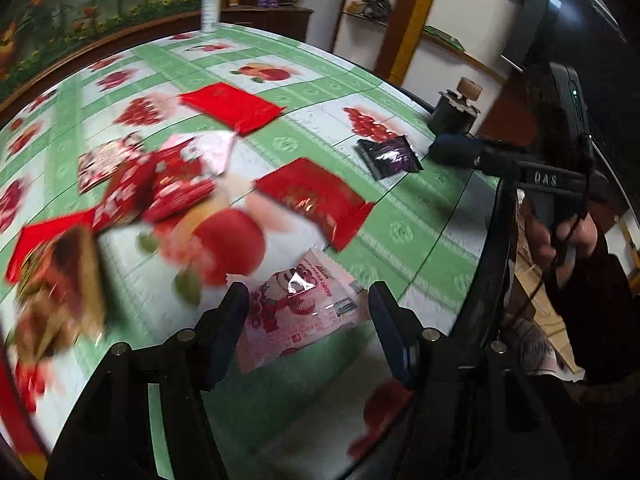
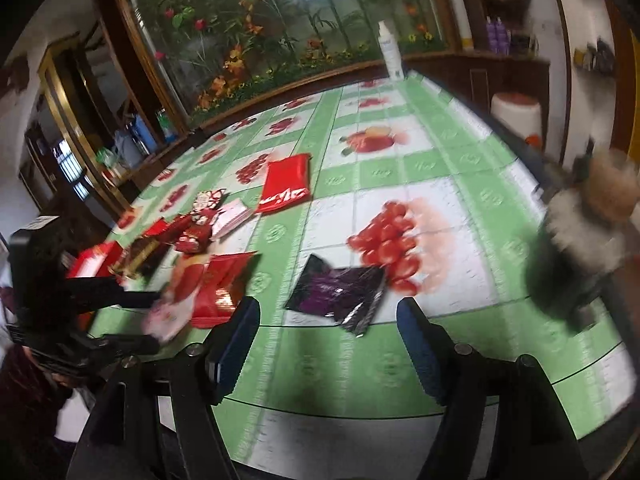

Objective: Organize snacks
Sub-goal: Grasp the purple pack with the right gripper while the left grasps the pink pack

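My left gripper [image 1: 308,300] is open, its jaws either side of a pink snack packet [image 1: 298,308] lying on the table. A red packet [image 1: 316,200] lies just beyond it, another red packet [image 1: 232,106] farther back, and a heap of red and brown snack packets [image 1: 148,180] at the left. My right gripper [image 2: 328,320] is open and empty above the table's front, with a black and purple packet [image 2: 340,292] just ahead of it. The right gripper also shows in the left wrist view [image 1: 452,148], near that black packet [image 1: 390,156].
The table has a green and white fruit-print cloth [image 2: 420,168]. A white bottle [image 1: 210,0] stands at the far edge. A dark jar with a cork lid [image 1: 456,110] stands at the right edge. Shelves and a flower mural lie behind.
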The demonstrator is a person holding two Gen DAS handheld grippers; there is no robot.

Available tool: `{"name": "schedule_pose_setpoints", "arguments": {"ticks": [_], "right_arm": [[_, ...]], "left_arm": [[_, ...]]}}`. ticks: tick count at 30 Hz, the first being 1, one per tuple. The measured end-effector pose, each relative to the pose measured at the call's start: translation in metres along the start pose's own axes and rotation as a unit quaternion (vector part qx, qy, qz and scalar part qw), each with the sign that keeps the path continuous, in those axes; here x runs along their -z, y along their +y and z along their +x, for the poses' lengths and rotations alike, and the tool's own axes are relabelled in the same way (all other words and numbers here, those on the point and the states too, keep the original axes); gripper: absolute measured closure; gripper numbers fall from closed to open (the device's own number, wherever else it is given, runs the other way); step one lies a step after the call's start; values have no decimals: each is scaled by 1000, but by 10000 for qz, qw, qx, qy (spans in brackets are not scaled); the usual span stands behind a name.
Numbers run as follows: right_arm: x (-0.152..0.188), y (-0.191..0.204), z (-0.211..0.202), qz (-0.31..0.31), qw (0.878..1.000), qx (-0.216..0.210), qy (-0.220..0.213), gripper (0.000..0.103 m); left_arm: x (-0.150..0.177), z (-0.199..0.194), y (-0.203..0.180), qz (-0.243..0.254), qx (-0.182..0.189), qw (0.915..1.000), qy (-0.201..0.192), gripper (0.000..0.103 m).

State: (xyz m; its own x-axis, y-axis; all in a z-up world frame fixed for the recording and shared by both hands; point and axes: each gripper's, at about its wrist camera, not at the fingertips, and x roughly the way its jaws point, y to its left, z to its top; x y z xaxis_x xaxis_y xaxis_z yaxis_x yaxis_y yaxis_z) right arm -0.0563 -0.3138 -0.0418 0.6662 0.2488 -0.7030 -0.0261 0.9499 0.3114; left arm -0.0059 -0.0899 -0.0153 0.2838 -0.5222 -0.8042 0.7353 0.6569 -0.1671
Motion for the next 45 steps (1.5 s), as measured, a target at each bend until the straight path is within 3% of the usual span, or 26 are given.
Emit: {"name": "schedule_pose_setpoints", "arguments": {"ticks": [6, 8, 9, 12, 14, 16, 18, 22, 24, 27, 29, 33, 35, 40, 45], "right_arm": [[-15, 19, 9, -1029, 9946, 48, 115, 30], [-19, 30, 18, -1486, 9887, 92, 163, 30], [-20, 34, 24, -1668, 9857, 117, 203, 30], [-23, 39, 46, -1966, 9788, 32, 566, 30], [-22, 36, 61, -1992, 9760, 225, 846, 32], [-19, 32, 67, -1909, 9754, 203, 1079, 40], [-14, 31, 60, -1927, 9751, 178, 1087, 58], [-4, 27, 47, -1734, 9790, 171, 1063, 60], [-1, 29, 43, -1675, 9801, 181, 1047, 60], [1, 29, 40, -1585, 9828, 116, 938, 56], [0, 29, 41, -1561, 9834, 111, 921, 55], [1, 25, 41, -1401, 9865, -156, 831, 42], [3, 27, 40, -1403, 9868, -197, 783, 37], [5, 32, 41, -1485, 9857, -167, 782, 35], [3, 25, 40, -1296, 9881, -338, 761, 35]], "left_arm": [[10, -42, 11, -580, -341, 9972, -340, 41], [12, -51, 7, -701, -427, 9957, -425, 34], [13, -51, 5, -709, -463, 9955, -424, 28], [16, -46, -3, -813, -460, 9953, -249, 27], [18, -43, -6, -953, -443, 9943, -153, 27], [18, -39, -6, -1215, -349, 9920, -42, 27], [16, -35, -9, -1280, -354, 9911, 25, 27], [4, -29, -20, -492, -932, 9944, -91, 27], [-3, -26, -23, -100, -900, 9959, -60, 27], [-10, -21, -31, 743, -540, 9958, 61, 27], [-13, -16, -34, 1337, -476, 9897, 209, 27], [-16, -9, -35, 2118, -217, 9752, 612, 27], [-15, -3, -40, 2497, -277, 9654, 698, 27], [-18, 16, -43, 2925, -317, 9519, 851, 27], [-15, 29, -36, 2877, -267, 9524, 974, 28]]}}
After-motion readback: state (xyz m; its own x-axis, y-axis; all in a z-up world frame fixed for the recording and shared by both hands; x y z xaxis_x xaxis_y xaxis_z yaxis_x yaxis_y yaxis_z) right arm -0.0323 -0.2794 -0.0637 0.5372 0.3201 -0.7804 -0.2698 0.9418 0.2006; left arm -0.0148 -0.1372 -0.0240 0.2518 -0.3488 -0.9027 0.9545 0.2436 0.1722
